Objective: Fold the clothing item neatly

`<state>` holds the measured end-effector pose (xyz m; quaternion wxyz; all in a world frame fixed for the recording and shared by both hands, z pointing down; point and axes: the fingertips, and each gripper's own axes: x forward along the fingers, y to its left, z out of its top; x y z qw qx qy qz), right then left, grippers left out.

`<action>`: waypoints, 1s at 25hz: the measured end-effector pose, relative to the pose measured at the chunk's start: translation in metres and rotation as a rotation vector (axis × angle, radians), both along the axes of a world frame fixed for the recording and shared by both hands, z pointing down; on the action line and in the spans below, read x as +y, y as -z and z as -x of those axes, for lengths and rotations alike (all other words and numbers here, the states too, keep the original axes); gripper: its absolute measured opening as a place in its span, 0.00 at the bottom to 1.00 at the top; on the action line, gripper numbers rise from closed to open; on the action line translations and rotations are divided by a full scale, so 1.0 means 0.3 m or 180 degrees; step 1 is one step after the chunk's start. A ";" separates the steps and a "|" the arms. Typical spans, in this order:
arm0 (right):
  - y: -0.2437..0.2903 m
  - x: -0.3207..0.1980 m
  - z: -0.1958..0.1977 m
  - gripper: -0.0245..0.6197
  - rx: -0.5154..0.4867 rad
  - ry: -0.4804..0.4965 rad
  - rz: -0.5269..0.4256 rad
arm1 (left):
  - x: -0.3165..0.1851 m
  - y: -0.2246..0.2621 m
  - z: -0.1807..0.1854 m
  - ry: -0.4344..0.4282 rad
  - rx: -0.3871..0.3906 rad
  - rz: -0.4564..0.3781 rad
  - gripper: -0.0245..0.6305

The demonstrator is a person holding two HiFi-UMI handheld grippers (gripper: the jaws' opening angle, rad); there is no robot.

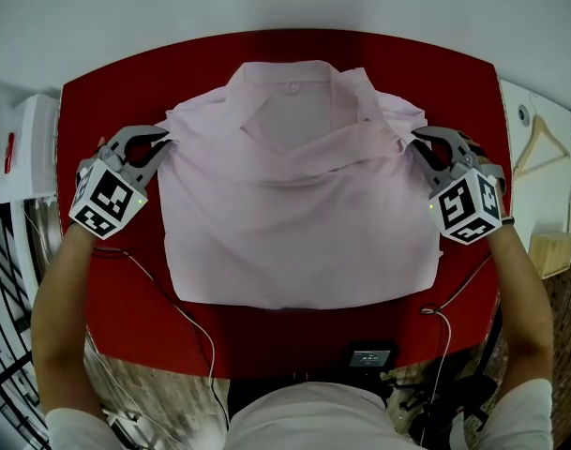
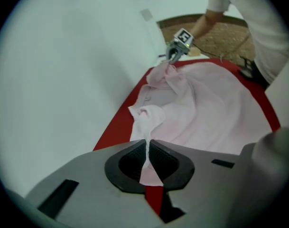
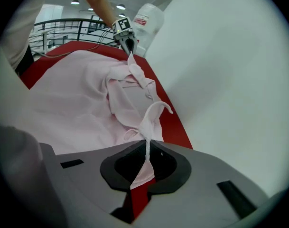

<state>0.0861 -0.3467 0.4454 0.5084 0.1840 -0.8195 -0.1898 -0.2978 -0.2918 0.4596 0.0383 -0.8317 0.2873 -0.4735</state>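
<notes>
While you hold both tools at the far corners of the garment, the pink shirt [image 1: 294, 214] lies spread on the red table [image 1: 116, 92], collar [image 1: 290, 87] at the far side and hem toward your body. Your left gripper [image 2: 148, 147] has its jaws pressed together on a thin fold of the shirt's fabric; the cloth runs as a narrow ridge between the dark pads [image 2: 130, 163] and comes out below them. Your right gripper [image 3: 147, 148] is in the same condition, jaws closed on a pinch of pink fabric at the opposite edge, a loose curl of cloth rising just beyond the pads. From the head view, each pinch sits at the shirt's upper side edge, about shoulder level, left and right. The upper third of the shirt is rumpled, with creases running between the two pinch points; the lower part lies flat and smooth. Thin cables [image 1: 187, 322] cross the near table edge, and a small black device [image 1: 370, 356] sits at that edge near your body. A wooden hanger [image 1: 540, 143] lies off the table to your right, and a white container [image 1: 27, 148] stands off it to your left.
</notes>
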 end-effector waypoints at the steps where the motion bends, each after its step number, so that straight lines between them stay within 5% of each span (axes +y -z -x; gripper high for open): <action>1: 0.013 -0.020 -0.007 0.09 -0.0089 -0.0090 0.0028 | -0.024 0.018 0.010 0.0154 0.0151 0.0019 0.07; 12: -0.007 -0.246 -0.155 0.09 -0.0953 -0.1259 0.0777 | -0.200 0.021 0.281 0.1532 0.1009 0.0244 0.07; 18: -0.136 -0.353 -0.193 0.09 -0.1428 -0.2007 0.1381 | -0.239 -0.080 0.345 0.1992 0.1176 0.0437 0.07; 22: -0.152 -0.448 -0.220 0.10 -0.1778 -0.2431 0.1313 | -0.247 -0.138 0.375 0.2293 0.1258 0.0547 0.07; 25: -0.146 -0.479 -0.244 0.16 -0.1750 -0.2495 0.1109 | -0.245 -0.170 0.389 0.2441 0.1325 0.0633 0.07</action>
